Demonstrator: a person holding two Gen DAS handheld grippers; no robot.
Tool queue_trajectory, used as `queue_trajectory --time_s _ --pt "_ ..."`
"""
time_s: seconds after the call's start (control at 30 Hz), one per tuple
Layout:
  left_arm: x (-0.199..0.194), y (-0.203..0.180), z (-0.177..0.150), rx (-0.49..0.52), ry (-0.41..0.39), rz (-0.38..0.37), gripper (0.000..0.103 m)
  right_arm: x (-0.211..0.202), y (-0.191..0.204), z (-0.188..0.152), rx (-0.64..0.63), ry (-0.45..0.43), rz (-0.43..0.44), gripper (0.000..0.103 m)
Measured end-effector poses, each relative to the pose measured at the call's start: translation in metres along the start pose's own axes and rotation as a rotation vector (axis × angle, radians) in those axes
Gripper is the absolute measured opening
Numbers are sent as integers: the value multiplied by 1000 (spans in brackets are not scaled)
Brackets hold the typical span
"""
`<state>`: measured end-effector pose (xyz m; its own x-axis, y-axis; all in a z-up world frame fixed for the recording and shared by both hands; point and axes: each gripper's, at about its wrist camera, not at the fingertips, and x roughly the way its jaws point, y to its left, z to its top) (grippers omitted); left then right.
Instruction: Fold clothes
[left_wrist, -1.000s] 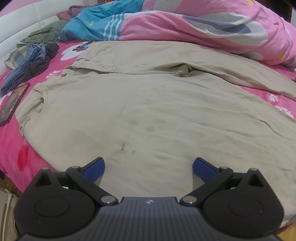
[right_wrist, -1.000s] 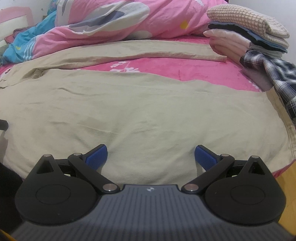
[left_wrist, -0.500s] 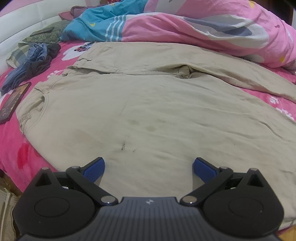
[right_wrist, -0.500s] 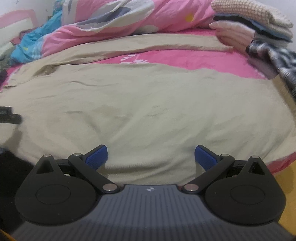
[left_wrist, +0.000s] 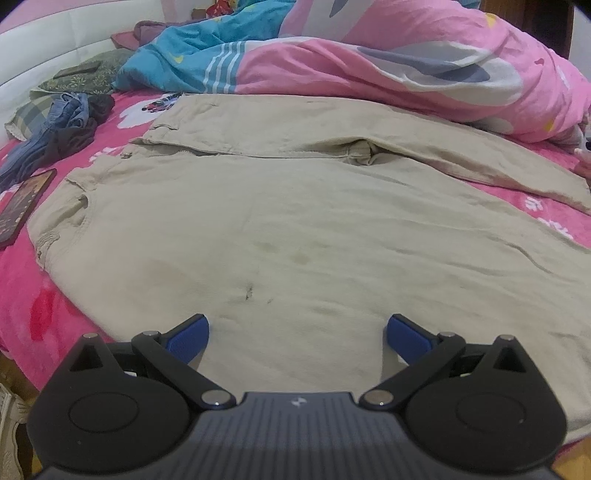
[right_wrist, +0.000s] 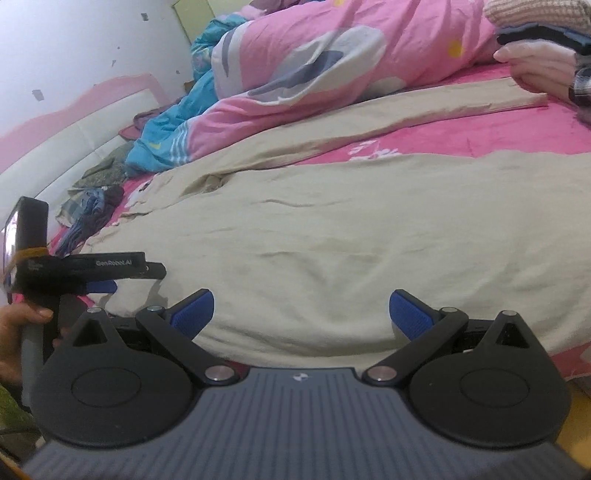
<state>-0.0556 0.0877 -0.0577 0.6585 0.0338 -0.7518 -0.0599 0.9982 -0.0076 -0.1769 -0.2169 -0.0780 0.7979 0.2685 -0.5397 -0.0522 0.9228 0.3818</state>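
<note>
Bed (left_wrist: 22, 295): pink flowered sheet, takes up the whole scene; everything lies on it.
Quilt (left_wrist: 388, 70): 1, pink and blue, bunched along the far side of the bed.
Trousers (left_wrist: 295, 229): 1 pair, beige, spread flat across the bed w/ waist to the left. Near leg runs along the bed edge just in front of both tools; far leg angles off toward the quilt, pink sheet showing between the two.
Progress: looks like the very start. Trousers laid out, no fold made yet that I can see. Left to do, prob.: bring one leg over the other, then fold lengthwise.
Folded pile (right_wrist: 543, 48): 1 stack at the far right corner, several items, can't count them as only an edge shows. Seems done already.
Loose clothes (left_wrist: 55, 136): 1 dark/blue heap far left near the headboard, approx. 2–3 pieces, unfolded.
Phone (left_wrist: 22, 206): 1, dark, flat on the sheet just left of the waist.
Left tool (left_wrist: 297, 332): jaws spread wide, nothing between them, poised over the near leg by the bed edge.
Right tool (right_wrist: 301, 310): also wide apart, empty, over the same near leg further right.
Hand (right_wrist: 18, 332): 1 seen, gripping the left tool's handle.
</note>
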Motion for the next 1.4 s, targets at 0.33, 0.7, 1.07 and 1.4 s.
queue_trajectory --time_s 0.33,0.7,1.07,1.4 --pt "-33 45 -6 -101 -79 -44 103 4 -16 6 175 56 165 102" --pt "-56 99 -20 -214 -127 16 103 14 -41 -7 499 116 341 102" --pt "-52 112 -29 -283 -90 28 87 32 -68 -43 854 182 457 101" --pt "-47 115 -32 -295 -82 21 54 56 -70 -63 973 199 507 75"
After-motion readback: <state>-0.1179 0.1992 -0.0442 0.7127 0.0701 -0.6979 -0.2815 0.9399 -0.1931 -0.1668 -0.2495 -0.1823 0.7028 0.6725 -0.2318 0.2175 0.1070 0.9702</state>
